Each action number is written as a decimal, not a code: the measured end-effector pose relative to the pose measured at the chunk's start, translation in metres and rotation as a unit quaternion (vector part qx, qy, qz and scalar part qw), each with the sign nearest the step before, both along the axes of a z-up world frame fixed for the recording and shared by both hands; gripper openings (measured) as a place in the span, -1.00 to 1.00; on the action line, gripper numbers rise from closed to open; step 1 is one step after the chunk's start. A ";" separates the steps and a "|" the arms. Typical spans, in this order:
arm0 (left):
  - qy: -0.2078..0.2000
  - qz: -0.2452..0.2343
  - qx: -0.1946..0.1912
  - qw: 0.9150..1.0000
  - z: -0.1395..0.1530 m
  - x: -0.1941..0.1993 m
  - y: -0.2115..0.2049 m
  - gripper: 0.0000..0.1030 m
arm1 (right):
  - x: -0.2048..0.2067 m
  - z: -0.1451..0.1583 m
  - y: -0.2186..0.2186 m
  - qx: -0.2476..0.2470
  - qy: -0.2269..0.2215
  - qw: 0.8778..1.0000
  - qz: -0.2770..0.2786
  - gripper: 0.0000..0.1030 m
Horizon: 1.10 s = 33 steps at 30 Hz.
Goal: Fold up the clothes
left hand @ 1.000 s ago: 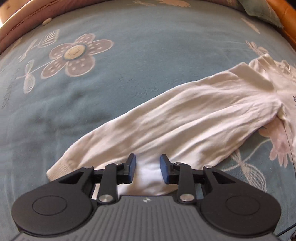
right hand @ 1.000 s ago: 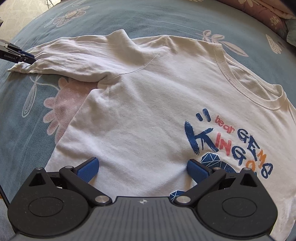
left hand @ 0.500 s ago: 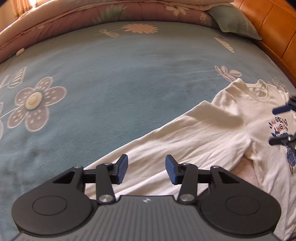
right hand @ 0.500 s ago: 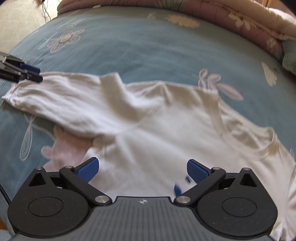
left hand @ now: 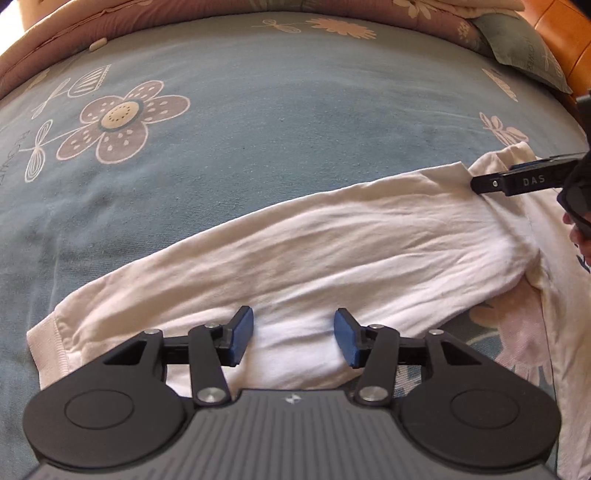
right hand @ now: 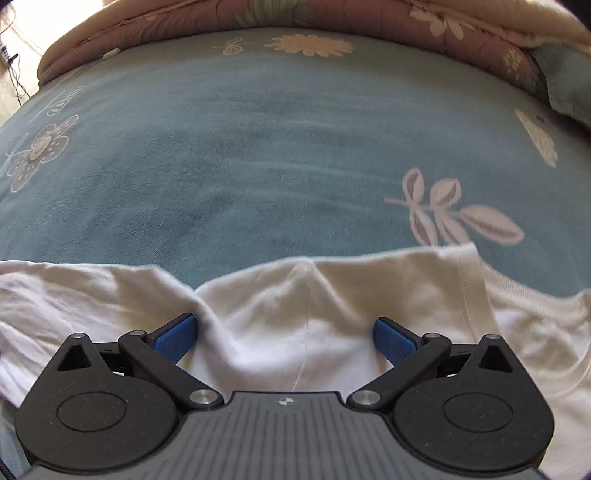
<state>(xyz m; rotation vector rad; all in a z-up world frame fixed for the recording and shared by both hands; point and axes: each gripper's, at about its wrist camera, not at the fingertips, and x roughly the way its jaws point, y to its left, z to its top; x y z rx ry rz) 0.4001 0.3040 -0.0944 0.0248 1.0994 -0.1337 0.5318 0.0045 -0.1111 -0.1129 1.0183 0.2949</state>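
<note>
while the white long-sleeve shirt (left hand: 332,258) lies spread on the blue flowered bed sheet (left hand: 277,122), its long sleeve (left hand: 258,273) crosses the left wrist view from the cuff (left hand: 50,343) at the lower left to the shoulder at the right. the left gripper (left hand: 293,338) is low in this frame over the sleeve, its blue pads (left hand: 242,332) apart and nothing between them. at the right edge of the same view the right gripper (left hand: 480,184) reaches in and its tip touches the shoulder area. in the right wrist view the right gripper (right hand: 284,338) has its jaws wide apart over the shoulder seam (right hand: 304,325), at the lower middle of the frame. a pink quilt (right hand: 295,18) lies along the top.
</note>
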 end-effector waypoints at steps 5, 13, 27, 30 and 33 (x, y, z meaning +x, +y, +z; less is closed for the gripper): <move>-0.002 0.007 0.000 1.000 0.002 -0.002 0.002 -0.01 | 0.039 0.010 -0.005 0.006 -0.009 1.000 0.002 1.00; 0.006 0.015 0.008 1.000 0.001 -0.001 0.011 0.05 | 0.016 0.024 -0.003 -0.073 -0.041 0.984 0.157 0.76; 0.008 0.015 0.002 1.000 0.000 -0.002 0.014 0.13 | 0.032 0.025 0.021 -0.127 -0.014 0.920 0.370 -0.88; 0.001 0.047 -0.005 0.999 0.009 -0.002 0.021 0.11 | 0.047 0.031 0.010 -0.122 -0.033 0.953 0.276 -0.89; -0.026 0.063 -0.014 0.998 0.022 -0.002 0.030 0.11 | 0.048 0.046 -0.002 -0.068 -0.029 0.974 0.212 -0.76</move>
